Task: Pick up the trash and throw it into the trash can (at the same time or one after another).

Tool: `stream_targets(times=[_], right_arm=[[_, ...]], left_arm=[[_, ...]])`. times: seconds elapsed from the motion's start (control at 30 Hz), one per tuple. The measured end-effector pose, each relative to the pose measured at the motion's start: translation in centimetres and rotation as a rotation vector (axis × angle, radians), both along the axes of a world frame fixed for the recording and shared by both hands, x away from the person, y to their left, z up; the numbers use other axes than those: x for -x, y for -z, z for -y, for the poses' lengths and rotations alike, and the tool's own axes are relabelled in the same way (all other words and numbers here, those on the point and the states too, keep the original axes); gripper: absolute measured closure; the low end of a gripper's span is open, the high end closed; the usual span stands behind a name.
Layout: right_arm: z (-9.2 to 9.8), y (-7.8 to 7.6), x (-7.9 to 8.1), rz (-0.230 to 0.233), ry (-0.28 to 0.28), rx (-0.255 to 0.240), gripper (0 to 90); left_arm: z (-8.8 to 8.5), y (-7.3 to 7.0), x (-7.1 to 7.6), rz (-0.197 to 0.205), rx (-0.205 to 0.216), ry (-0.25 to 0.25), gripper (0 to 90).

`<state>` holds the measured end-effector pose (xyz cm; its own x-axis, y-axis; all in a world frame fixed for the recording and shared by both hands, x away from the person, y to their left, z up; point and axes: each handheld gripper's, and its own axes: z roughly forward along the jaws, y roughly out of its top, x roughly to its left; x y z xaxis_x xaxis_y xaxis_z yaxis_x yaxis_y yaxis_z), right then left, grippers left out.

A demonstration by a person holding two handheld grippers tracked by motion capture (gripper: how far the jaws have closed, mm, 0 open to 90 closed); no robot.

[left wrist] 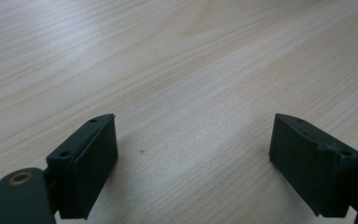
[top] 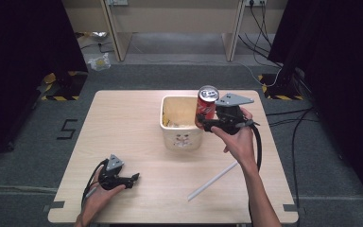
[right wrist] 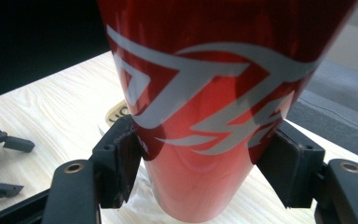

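A red drinks can (top: pixel 206 107) with white lettering hangs upright above the right rim of a cream bin (top: pixel 169 128) on the table. My right gripper (top: pixel 205 124) is shut on the can's lower part. In the right gripper view the can (right wrist: pixel 205 107) stands between both pads, which press on its sides. My left gripper (top: pixel 133 180) rests on the table near the front left corner. Its jaws stand wide apart in the left gripper view, with only bare wood between the left gripper's (left wrist: pixel 193 163) fingers.
A white straw (top: pixel 212 181) lies on the wooden table (top: pixel 123 123) at the front right, below my right forearm. The bin holds some light scraps. Grey floor surrounds the table, with cables at the right and desk legs at the back.
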<state>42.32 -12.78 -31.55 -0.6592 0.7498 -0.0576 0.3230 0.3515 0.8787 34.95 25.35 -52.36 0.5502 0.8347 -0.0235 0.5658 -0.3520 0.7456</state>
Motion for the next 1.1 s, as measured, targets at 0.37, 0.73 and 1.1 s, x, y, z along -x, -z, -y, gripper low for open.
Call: stream_targets(times=[0.37, 0.73, 1.1], right_arm=[[-2.0, 0.3, -1.9, -0.015, -0.019, 0.003, 34.0], [-3.8, 1.6, -4.2, -0.050, -0.022, 0.018, 34.0], [-6.0, 3.5, -6.4, -0.121, -0.035, 0.054, 34.0]], left_arm=[[0.0, 0.0, 0.0, 0.000, 0.001, -0.002, 14.6], [0.0, 0.0, 0.0, 0.002, 0.002, -0.003, 14.6], [0.0, 0.0, 0.0, 0.001, -0.003, 0.000, 14.6]])
